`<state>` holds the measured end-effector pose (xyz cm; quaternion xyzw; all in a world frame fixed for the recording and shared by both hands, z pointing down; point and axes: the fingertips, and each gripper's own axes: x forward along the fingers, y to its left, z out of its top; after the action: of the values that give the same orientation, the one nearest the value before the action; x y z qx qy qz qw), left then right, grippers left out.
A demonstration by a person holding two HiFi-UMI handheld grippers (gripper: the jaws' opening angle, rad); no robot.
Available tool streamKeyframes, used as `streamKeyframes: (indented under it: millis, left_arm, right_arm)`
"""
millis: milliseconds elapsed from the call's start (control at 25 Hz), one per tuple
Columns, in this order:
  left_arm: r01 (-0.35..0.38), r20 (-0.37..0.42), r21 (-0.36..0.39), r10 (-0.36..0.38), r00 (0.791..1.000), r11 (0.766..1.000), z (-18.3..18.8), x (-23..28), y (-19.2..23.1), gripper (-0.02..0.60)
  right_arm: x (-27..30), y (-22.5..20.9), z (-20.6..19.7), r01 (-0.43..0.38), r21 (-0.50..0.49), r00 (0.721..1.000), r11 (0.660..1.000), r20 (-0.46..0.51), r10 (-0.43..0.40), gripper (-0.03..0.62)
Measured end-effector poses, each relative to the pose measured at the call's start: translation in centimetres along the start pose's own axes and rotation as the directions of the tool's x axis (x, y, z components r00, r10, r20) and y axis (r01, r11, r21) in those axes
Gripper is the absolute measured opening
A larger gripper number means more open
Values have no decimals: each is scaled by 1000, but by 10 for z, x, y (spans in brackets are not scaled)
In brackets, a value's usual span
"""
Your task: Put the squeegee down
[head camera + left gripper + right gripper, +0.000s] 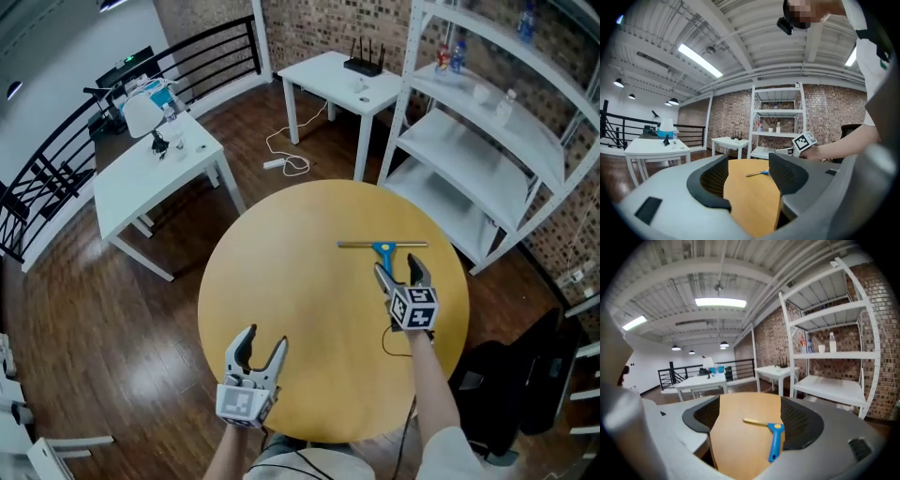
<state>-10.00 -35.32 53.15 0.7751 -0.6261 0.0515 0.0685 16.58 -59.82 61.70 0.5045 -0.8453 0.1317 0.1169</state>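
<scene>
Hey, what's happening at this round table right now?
A person holds a gripper in each hand over the round wooden table. The squeegee lies flat on it, blue handle toward the right gripper, whose jaws stand open and grip nothing. The left gripper hangs open and empty near the table's near edge.

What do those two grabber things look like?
Both the left gripper and right gripper are light grey with curved black-padded fingers. Each carries a cube with black-and-white square markers. The person wears a white short sleeve.
</scene>
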Motion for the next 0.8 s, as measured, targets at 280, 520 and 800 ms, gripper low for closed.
streamKeyframes:
  millis: [280, 520, 800]
  left_arm:
    - [106, 145, 44, -111, 983, 993, 60, -16, -31, 265]
    - [90, 222, 59, -101, 970, 994, 83, -52, -26, 265]
    - [90, 259, 84, -109, 960, 992, 89, -70, -29, 265]
  right_arm:
    - [-176, 88, 93, -31, 26, 943, 999, 334, 20, 436]
    - [-260, 159, 112, -12, -23, 870, 1000, 492, 21, 433]
    - [-277, 181, 99, 27, -51, 895, 998, 445, -2, 374]
